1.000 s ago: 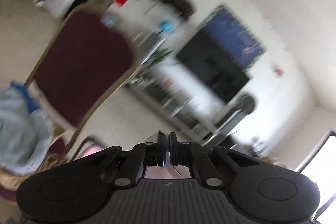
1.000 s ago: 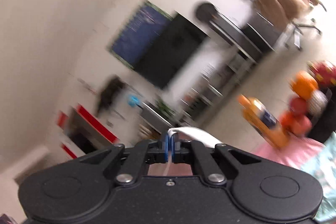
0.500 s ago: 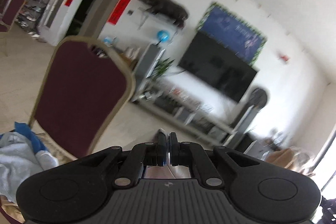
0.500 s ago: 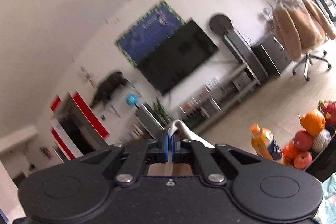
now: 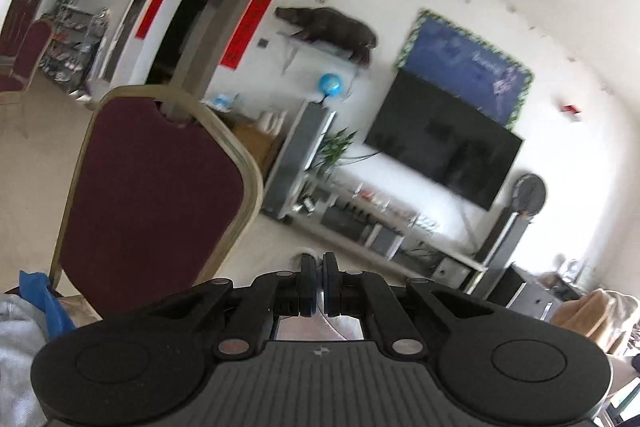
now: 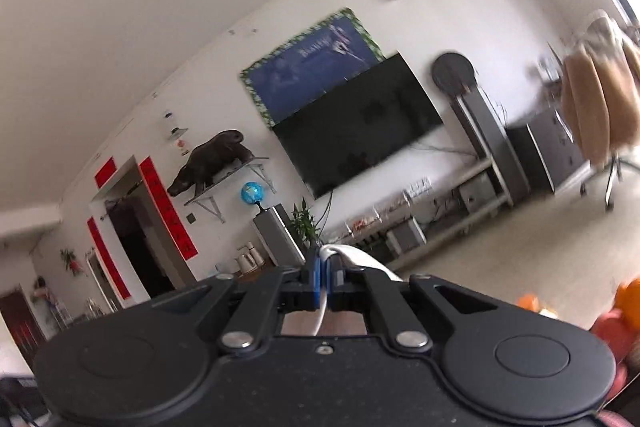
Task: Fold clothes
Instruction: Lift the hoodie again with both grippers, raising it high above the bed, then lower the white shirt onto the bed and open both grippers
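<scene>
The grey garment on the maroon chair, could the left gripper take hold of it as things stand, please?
Probably not yet: the left gripper is shut on pale cloth and aimed across the room, while the grey garment lies low at its side by the maroon chair.

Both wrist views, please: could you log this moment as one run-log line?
left gripper: shut, cloth unclear | right gripper: shut on white cloth | both raised toward TV wall

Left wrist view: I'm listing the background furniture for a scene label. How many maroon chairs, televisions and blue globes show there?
Maroon chairs: 2
Television: 1
Blue globe: 1
Total: 4
</scene>
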A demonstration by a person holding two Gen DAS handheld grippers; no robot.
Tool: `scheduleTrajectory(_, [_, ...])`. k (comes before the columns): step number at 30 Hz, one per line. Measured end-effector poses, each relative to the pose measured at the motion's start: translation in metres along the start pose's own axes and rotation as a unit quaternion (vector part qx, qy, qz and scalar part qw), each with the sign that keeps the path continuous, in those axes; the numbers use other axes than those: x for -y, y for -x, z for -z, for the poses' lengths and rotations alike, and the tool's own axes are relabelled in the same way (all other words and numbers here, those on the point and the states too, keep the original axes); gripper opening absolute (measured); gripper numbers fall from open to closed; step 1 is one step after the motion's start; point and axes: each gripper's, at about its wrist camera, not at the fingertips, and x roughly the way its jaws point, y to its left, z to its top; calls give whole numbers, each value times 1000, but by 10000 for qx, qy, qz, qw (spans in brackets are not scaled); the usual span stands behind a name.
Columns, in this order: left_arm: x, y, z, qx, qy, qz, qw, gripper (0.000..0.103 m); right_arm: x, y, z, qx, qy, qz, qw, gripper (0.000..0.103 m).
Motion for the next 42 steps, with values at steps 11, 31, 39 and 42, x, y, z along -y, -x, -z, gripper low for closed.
scheduleTrajectory(11, [-112, 2, 228, -2180, 308, -989, 9704, 2, 137, 54, 197, -2222, -820, 1103, 9653, 3])
scheduleTrajectory(31, [-140, 35, 283, -2713, 337, -1371, 9521, 2, 155, 100, 279, -3422, -1042, 1813, 9161, 3])
scheduleTrajectory(39, [-147, 33, 320, -3050, -190, -1883, 9334, 3, 159, 105, 306, -3751, -725, 2016, 9019, 3])
scheduleTrajectory(42, [-150, 24, 341, -3233, -604, -2289, 9162, 9, 163, 105, 326, -3857, -450, 2044, 8986, 4])
